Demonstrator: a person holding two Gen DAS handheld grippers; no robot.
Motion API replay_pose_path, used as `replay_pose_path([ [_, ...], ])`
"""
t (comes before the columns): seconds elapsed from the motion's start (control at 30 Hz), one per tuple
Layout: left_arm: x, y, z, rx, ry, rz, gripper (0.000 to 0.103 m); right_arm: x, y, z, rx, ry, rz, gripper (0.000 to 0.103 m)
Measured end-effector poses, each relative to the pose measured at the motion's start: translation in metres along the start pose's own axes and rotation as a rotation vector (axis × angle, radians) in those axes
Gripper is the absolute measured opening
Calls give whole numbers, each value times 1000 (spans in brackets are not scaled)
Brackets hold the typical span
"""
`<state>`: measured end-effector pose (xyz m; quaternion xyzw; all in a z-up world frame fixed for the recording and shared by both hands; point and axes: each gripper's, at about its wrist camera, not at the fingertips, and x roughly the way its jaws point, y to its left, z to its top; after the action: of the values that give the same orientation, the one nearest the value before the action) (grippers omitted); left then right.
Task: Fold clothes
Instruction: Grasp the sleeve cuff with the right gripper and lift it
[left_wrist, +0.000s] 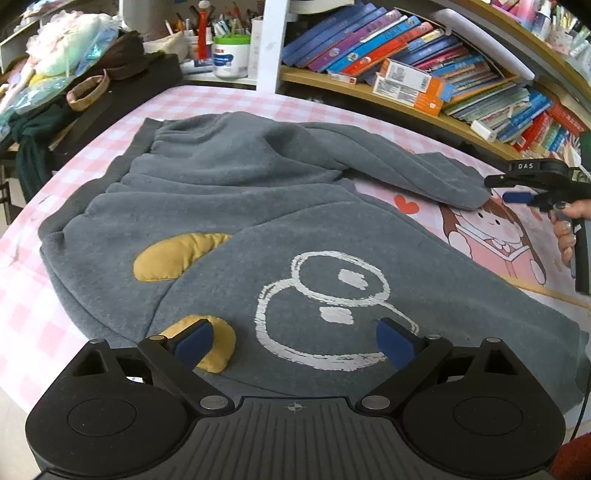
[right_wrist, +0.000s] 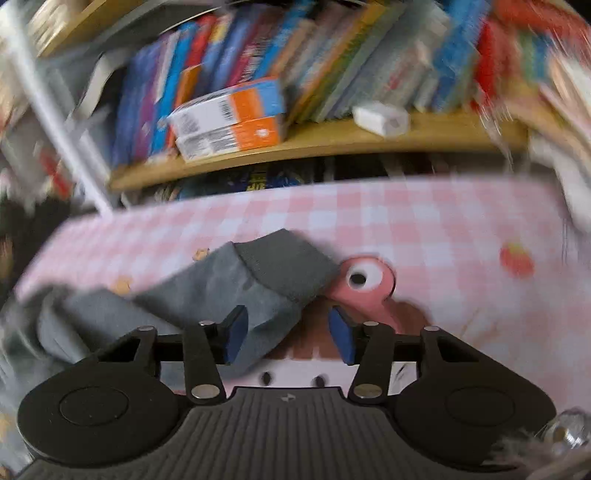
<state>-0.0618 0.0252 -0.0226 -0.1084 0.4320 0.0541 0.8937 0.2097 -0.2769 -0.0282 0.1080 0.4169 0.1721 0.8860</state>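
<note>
Nearest the left wrist camera: left tongs (left_wrist: 294, 341) stand wide apart with nothing between the pads, hovering over the near part of the grey sweatshirt (left_wrist: 236, 206).
Garment: the sweatshirt lies spread on the pink checked bench (left_wrist: 22, 295), white printed outline (left_wrist: 325, 310) facing up, two yellow patches (left_wrist: 177, 254) on its left side.
Sleeve: one sleeve (left_wrist: 413, 173) stretches out to the right, its darker cuff (right_wrist: 280, 269) resting on the cartoon print of the cloth.
Right tongs: the right tongs (right_wrist: 288, 338) are partly open; the sleeve's edge sits against the left pad (right_wrist: 236, 332) while the right pad is clear of cloth, so nothing is gripped yet.
Person: a hand (left_wrist: 565, 229) holds the right tool at the far right of the left view.
Step, as judged: taking hold of the sleeve end to fold it inward over the body.
Risk one: closing now may catch only a thin edge of fleece, which could slip out mid-lift.
Risk two: the right view is smeared, so the tool looks to be travelling fast; a hurried pinch could snag the tablecloth too.
Risk three: with no left hold, pulling the sleeve may drag the whole body askew.
Beyond: a bookshelf (left_wrist: 424, 107) crowded with books.
</note>
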Motion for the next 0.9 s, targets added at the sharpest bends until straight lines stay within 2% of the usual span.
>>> replay_pose_path([
  [0.13,3,-2,0,12,9,-9,97,13,-7,-12,207,79,49,37],
  [0.33,6,-8,0,69,21,-41,97,20,-3,-17,325,106,139,7],
  [0.43,6,-9,0,93,19,-59,97,13,-11,-22,451,105,192,6],
  [0.63,5,3,7,79,0,-90,97,-49,-21,-41,640,54,316,6],
  [0.73,5,9,13,73,-5,-113,97,-88,-20,-60,692,34,345,6],
  [0.83,4,14,18,77,-14,-133,97,-118,-17,-81,773,48,368,6],
  [0.9,1,16,20,89,-24,-142,97,-133,-16,-94,883,59,406,6],
])
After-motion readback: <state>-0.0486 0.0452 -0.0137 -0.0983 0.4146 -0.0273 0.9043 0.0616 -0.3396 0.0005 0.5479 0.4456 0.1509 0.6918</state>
